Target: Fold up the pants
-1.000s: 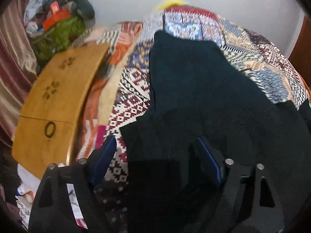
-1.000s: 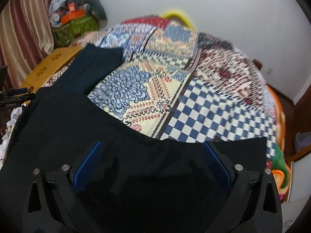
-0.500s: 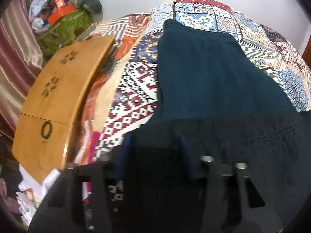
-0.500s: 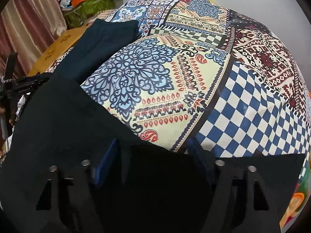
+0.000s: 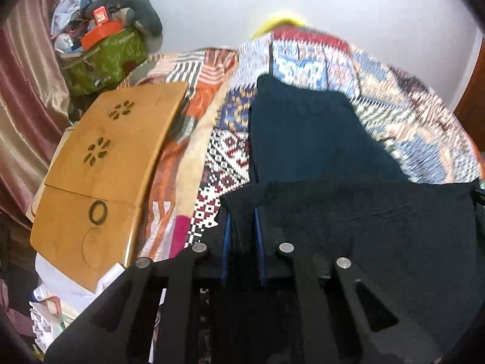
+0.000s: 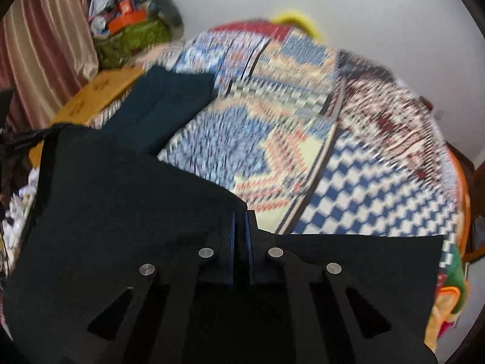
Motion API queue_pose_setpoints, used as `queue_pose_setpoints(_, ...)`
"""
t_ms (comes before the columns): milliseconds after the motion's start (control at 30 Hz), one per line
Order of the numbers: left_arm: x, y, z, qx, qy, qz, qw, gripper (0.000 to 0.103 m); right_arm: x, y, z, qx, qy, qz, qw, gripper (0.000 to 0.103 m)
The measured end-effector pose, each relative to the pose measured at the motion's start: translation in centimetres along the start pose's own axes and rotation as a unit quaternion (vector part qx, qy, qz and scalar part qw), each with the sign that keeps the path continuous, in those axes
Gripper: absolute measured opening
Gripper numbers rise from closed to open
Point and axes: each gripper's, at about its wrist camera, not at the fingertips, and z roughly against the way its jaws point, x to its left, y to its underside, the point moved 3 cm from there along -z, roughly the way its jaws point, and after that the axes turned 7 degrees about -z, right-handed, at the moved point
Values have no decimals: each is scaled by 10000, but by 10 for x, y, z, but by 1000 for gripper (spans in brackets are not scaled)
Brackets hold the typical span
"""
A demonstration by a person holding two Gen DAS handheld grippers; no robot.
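Observation:
Dark blue-black pants [image 5: 309,133] lie lengthwise on a patchwork bedspread [image 5: 224,151], one leg stretching away toward the wall. My left gripper [image 5: 241,212] has its jaws closing, and its blue pads pinch a fold of the pants' near edge at the left corner. In the right wrist view the pants [image 6: 121,197] spread to the left, and a separate flap lies to the right. The right gripper [image 6: 241,214] is shut on the cloth edge where it peaks between the pads. Both held edges sit lifted off the bedspread [image 6: 333,182].
A wooden lap table [image 5: 106,166] rests along the bed's left side, also seen in the right wrist view [image 6: 97,94]. Behind it a green bag [image 5: 103,57] is piled with clutter beside a striped curtain [image 5: 21,91]. A white wall stands beyond the bed.
Both grippers went from wide open over the pants' near edge to pinched on it. The held cloth has risen, more on the left, and both views are now blurred by motion.

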Motion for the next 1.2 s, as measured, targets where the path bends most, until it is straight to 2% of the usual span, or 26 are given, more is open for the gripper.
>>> queue_pose_setpoints(67,2,-2,19,-154,6,38,9999,8,0,-4,19,-172,4,-49,9998,5)
queue_pose_setpoints(233,-4,8,67,-553,-178,-137,9982,8,15,4,63,-497,-9,10,9988,5)
queue_pose_setpoints(600,-5,82,164,-954,-296,-251,9947,8,48,72,152,-892,-287,89,9956,5)
queue_pose_setpoints(833,0,141,191,-948,-399,-101,9946,8,61,121,173,-835,-522,-20,9951,5)
queue_pose_setpoints(967,-4,173,190,-775,-382,-43,9962,8,65,146,172,-684,-663,-165,9953,5)
queue_pose_setpoints(1200,-5,219,174,-226,-166,275,9992,8,66,186,161,-390,-788,-520,9948,7)
